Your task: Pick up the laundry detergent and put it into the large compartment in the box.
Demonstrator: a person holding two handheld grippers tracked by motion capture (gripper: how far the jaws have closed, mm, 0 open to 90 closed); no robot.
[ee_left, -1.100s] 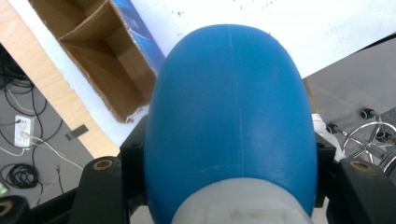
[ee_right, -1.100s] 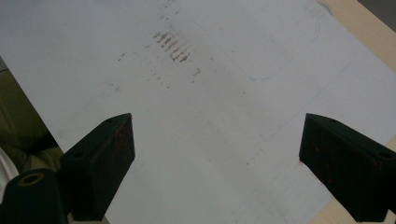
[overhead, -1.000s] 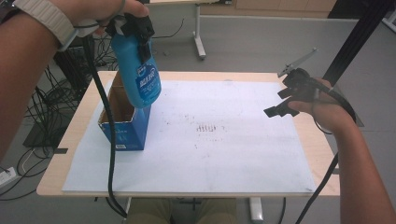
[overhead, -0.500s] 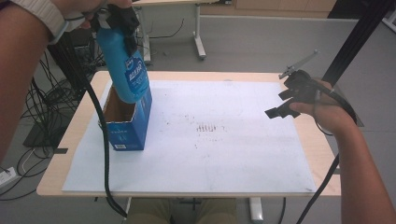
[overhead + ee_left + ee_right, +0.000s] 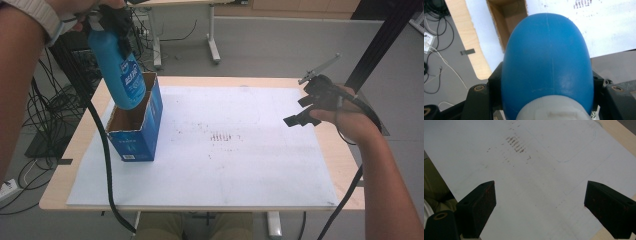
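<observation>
My left gripper (image 5: 112,17) is raised at the far left and is shut on the neck end of a blue bottle (image 5: 120,70) with a white label. The bottle hangs base down, slightly tilted, its base at the mouth of an open blue cardboard box (image 5: 137,140) standing on the left of the white sheet. In the left gripper view the bottle (image 5: 546,65) is clamped between both jaws, with the box's brown inside (image 5: 509,17) beyond it. My right gripper (image 5: 300,111) hovers open over the sheet's right edge, nothing between its jaws (image 5: 539,195).
A white sheet (image 5: 225,165) with faint brown marks (image 5: 222,136) covers most of the wooden table (image 5: 345,165). Cables (image 5: 45,110) lie on the floor to the left. My left gripper's black cable (image 5: 102,150) hangs past the box's near left side.
My left gripper has carried the bottle leftwards and stood it more upright over the box. The right gripper has stayed where it was.
</observation>
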